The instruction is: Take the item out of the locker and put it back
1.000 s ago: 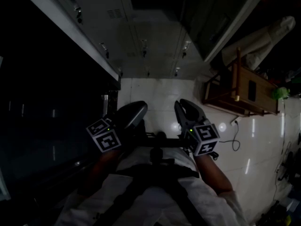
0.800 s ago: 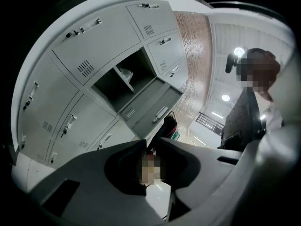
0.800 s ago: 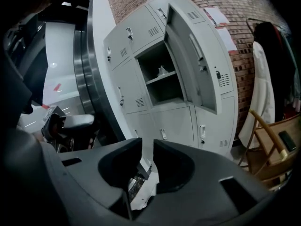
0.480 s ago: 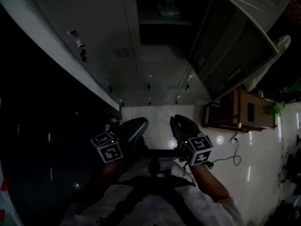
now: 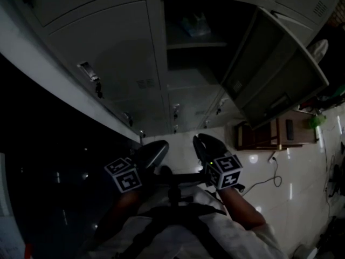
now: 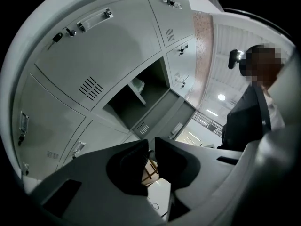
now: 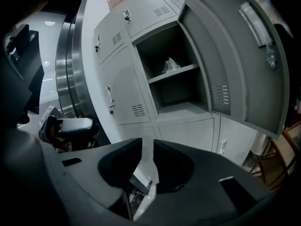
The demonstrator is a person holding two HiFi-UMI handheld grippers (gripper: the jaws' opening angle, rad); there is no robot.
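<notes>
The grey locker bank fills the top of the head view, with one compartment point(image 5: 202, 36) standing open. A pale crumpled item point(image 5: 195, 25) lies on its upper shelf, also seen as the item point(image 7: 170, 65) in the right gripper view and the item point(image 6: 138, 84) in the left gripper view. The locker door point(image 5: 280, 74) is swung out to the right. My left gripper point(image 5: 153, 152) and right gripper point(image 5: 207, 147) are side by side in front of my body, well short of the locker. Both have their jaws a narrow gap apart with nothing between them.
Closed lockers point(image 5: 108, 53) surround the open one. A wooden chair point(image 5: 269, 134) stands by the wall under the open door, with a cable point(image 5: 269, 171) on the tiled floor. A dark glass wall runs along the left. A person in dark clothing point(image 6: 249, 121) shows in the left gripper view.
The lockers have come closer and lower in the head view, so the open compartment and the item now show. Both grippers moved forward together, jaws unchanged.
</notes>
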